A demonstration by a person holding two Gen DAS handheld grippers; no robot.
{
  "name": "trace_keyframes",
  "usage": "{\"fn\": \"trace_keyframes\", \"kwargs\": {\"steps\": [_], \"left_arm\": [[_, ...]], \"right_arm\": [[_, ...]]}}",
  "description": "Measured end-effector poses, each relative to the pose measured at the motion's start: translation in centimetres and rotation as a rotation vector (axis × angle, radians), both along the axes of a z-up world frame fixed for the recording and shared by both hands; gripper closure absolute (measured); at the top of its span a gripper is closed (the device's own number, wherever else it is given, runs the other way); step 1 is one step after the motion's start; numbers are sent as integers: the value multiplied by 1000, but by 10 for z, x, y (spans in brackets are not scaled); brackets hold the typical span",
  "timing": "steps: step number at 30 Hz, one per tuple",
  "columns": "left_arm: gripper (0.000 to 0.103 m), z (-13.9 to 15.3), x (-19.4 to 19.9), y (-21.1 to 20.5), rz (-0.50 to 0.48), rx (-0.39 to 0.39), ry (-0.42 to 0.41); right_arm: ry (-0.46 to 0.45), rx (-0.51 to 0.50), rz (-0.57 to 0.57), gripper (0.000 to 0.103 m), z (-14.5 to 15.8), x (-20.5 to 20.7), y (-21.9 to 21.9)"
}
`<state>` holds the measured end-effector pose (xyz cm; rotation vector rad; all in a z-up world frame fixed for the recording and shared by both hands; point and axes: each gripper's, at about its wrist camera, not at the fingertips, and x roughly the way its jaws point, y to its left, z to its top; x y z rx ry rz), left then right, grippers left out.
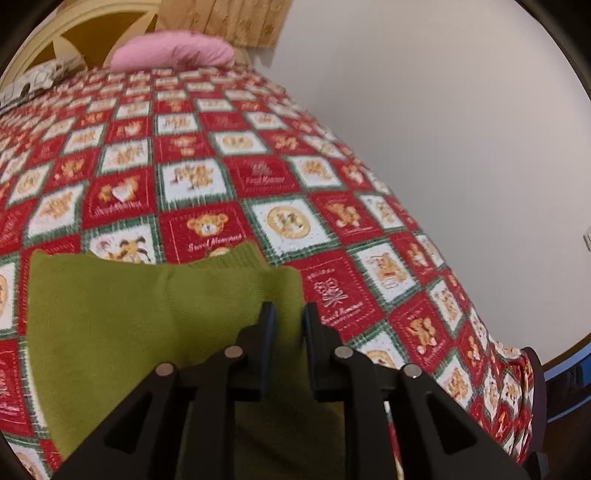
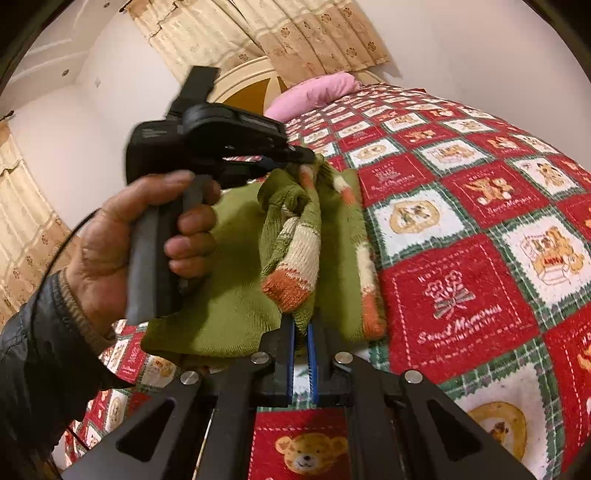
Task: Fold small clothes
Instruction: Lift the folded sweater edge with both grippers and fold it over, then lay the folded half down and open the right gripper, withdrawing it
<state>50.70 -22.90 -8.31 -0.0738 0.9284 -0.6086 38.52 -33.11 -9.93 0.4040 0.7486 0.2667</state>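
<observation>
A green knitted sweater (image 1: 129, 314) lies partly folded on the red patchwork bedspread (image 1: 221, 173). My left gripper (image 1: 289, 306) is at its right edge, jaws a little apart with green knit filling the gap. In the right wrist view a hand (image 2: 122, 240) holds that left gripper (image 2: 310, 158), and the sweater (image 2: 236, 266) is bunched up to its tips. A sleeve (image 2: 299, 251) striped in cream, orange and green hangs from there down to my right gripper (image 2: 301, 325), which is shut on its lower end.
A pink pillow (image 1: 173, 51) lies at the head of the bed by a cream headboard (image 1: 92, 33). A white wall (image 1: 443, 129) runs along the bed's right side, where the bedspread drops over the edge (image 1: 532, 369). Beige curtains (image 2: 295, 33) hang behind.
</observation>
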Motion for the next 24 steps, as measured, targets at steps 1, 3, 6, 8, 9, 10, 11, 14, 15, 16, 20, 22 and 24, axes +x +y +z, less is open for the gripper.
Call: {"fn": "trace_keyframes", "kwargs": {"steps": [1,3,6,8,9,10,11,14,15,16,20,22,24], "left_arm": [[76,5,-4,4,1,-2,-18],[48,19,-22,21,2,-3,-79],[37,27,-51,48,20,43,-170],[36,23,-72,70,36,82,-206],[35,19,-82,80,53,120,-220],[35,14,-92,90,79,148,-233],[34,8,-101,100,98,156,-239],[28,-12,-117,122,164,172,-237],[28,-18,-120,127,178,164,-227],[28,-24,-119,130,188,148,-202],[28,-35,-118,131,201,86,-152],[28,-36,-118,126,194,97,-160],[28,-39,-118,123,189,102,-158]], "right_arm": [[4,-3,-2,98,-1,-2,0],[11,-5,-8,98,-2,-4,-2],[9,12,-24,96,-2,-7,-7],[10,18,-43,85,0,-10,-12],[4,18,-68,80,3,-14,-17],[-8,9,-87,79,6,-17,-20],[-29,-10,-115,79,12,-21,-23],[-78,-34,-131,78,34,-13,-30],[-75,-36,-119,78,39,-4,-30],[-71,-36,-105,78,43,7,-28],[18,-1,-2,60,47,79,-19],[58,-13,15,60,43,106,-11],[111,-45,36,63,34,134,-5]]}}
